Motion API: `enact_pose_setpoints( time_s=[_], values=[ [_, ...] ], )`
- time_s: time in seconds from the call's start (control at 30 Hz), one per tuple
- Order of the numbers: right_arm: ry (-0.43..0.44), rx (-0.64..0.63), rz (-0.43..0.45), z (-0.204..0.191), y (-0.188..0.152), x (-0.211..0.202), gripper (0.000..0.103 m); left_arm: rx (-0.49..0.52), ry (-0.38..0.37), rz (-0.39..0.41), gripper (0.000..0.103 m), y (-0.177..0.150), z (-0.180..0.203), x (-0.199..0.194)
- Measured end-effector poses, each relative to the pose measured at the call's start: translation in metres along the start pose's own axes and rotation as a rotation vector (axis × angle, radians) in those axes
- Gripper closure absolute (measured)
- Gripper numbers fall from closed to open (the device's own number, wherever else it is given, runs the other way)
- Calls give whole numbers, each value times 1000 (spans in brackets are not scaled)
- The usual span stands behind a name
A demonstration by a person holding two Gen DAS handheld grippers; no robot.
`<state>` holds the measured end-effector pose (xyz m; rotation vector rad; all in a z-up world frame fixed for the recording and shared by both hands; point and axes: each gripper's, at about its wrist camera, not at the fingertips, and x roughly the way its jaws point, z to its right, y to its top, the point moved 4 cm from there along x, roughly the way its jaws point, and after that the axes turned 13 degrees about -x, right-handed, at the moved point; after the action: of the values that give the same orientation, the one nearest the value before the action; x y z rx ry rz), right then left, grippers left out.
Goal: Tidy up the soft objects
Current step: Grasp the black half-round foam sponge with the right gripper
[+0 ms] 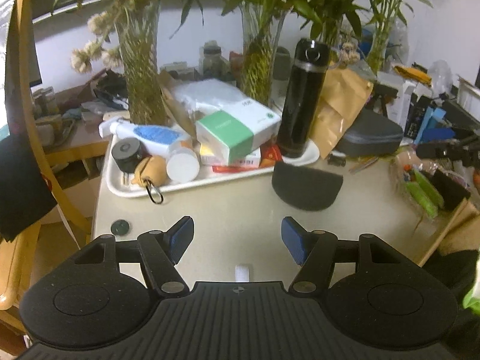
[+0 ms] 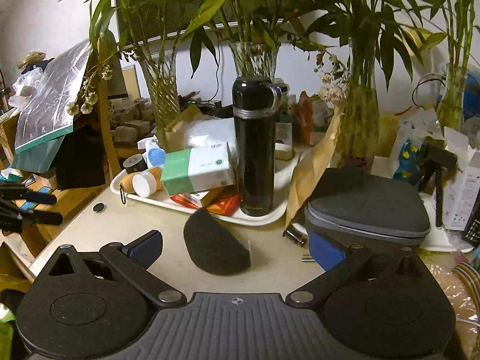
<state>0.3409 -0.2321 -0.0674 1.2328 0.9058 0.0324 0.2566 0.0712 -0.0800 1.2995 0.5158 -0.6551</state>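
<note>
**Both grippers closing in on the dark foam half-disc**

Cluttered desk, pale beige top (image 1: 210,216), backed by glass vases of bamboo and a white wall. Toward the far side of the desk sits a white tray (image 1: 120,190) crowded with a green-and-white tissue box (image 1: 228,138), a white-capped bottle (image 1: 182,166), a tan pouch with a carabiner (image 1: 151,169) and a tall black flask (image 1: 303,99) at the tray's right end. A grey zip case (image 2: 367,207) lies to the right of the tray, with a brown paper bag (image 2: 312,180) leaning between them.

The task's thing appears to be the dark, soft-looking half-round pad (image 2: 214,244), lying on the bare desk top just in front of the tray's near edge, below the flask. Whether it touches the tray rim cannot be told.

The left gripper (image 1: 237,240) hangs over the near part of the desk with its blue pads parted and nothing between them; the pad (image 1: 306,189) lies ahead and to its right. The right gripper (image 2: 237,249) is spread wide, also empty, with the pad roughly centred ahead of its opening.

By my reading this is the approach step, before any grasp. The next move calls for lowering one gripper so its pads straddle the foam piece, then closing gently, since it will likely compress, while keeping clear of the flask and tray rim.
</note>
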Motion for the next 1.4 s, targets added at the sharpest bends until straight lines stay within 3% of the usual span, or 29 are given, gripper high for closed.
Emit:
enact_pose_setpoints(
  time_s=[0.53,0.87,1.23,1.33,1.4],
  values=[
    [81,-115,-56,-10,-8,57,0,-52,22,-77,39,1,-4,15],
    [119,-183,-107,-16,-13,108,0,-143,65,-126,39,7,-14,24],
    [136,-250,-174,-23,-22,159,0,-118,39,-172,39,8,4,27],
    [150,-260,-181,-27,-23,166,1,-104,27,-173,39,8,9,26],
    [158,-266,-184,-30,-24,171,9,-107,26,-173,39,8,8,26]
  ],
)
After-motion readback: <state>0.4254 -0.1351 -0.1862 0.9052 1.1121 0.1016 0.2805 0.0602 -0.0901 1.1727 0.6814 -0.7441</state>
